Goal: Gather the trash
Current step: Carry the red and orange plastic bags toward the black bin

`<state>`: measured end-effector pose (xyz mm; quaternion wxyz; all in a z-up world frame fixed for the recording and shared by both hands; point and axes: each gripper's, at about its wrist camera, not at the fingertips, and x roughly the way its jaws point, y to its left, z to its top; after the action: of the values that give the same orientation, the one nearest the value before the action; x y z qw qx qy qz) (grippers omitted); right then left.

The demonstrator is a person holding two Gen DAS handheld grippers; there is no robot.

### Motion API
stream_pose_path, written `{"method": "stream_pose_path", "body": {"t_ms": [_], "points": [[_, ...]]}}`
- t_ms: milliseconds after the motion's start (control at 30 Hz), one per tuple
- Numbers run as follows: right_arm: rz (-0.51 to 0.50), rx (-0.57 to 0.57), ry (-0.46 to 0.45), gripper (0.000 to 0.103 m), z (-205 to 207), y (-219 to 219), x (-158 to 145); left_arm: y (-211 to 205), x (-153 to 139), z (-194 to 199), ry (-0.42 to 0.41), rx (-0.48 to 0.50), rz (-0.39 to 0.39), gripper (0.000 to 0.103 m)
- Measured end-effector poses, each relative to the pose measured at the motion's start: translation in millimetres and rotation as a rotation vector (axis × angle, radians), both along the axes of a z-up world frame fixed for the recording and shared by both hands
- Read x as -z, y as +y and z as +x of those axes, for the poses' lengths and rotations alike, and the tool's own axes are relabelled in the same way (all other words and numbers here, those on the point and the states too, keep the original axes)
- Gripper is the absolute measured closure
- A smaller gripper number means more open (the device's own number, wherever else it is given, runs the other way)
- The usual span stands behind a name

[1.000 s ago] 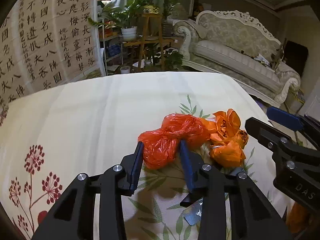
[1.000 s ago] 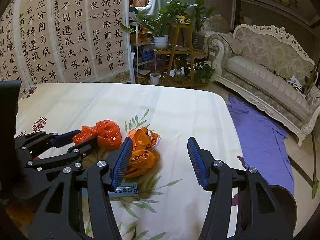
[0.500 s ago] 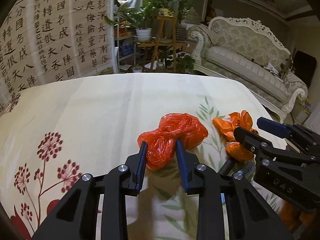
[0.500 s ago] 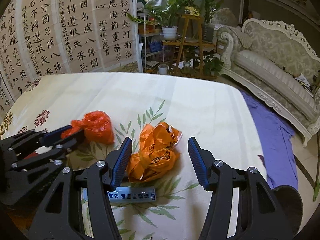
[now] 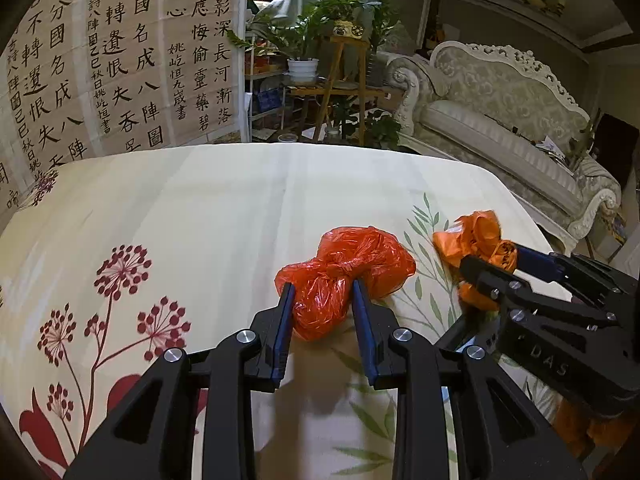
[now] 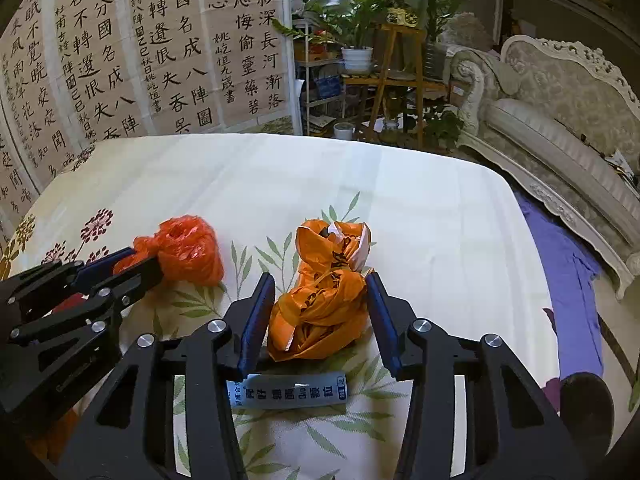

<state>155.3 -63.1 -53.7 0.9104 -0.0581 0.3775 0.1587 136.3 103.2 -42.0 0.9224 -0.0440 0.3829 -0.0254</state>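
Left gripper: your jaws have just been closing and now clamp the red bag below its knot.
Right gripper: your jaws have just been closing on the orange bag; both pads touch its crumpled sides.
Packet: only your right view shows this grey-blue printed sachet, flat on the cloth right under the orange bag and between your fingers.
Bags: they sit side by side, near but apart, on the leaf print of the cloth.
Left view only: red flower print at your near left.
Right view only: purple fabric on the floor past the right edge.
Edges: the right table edge runs close beside the orange bag; the far edge lies well beyond both bags.
Room: bare cloth stretches ahead and to your left.
Beyond: calligraphy screen, plant stand, sofa.
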Motion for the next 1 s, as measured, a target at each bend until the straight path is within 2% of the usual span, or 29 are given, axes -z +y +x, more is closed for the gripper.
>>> {"method": "stream_pose_path", "body": {"t_ms": [267, 533, 1000], "points": [[0.026, 0.042, -0.07, 0.058, -30, -25, -23, -1, -13, -22, -0.028, -0.01, -0.015, 0.073], [0.028, 0.1, -0.09, 0.058, -79, -62, -27, -14, -22, -55, -0.045, 0.012, -0.046, 0.073], [0.03, 0.228, -0.105, 0.058, -151, -134, -28, -88, -25, -103, -0.048, 0.138, -0.091, 0.073]]}}
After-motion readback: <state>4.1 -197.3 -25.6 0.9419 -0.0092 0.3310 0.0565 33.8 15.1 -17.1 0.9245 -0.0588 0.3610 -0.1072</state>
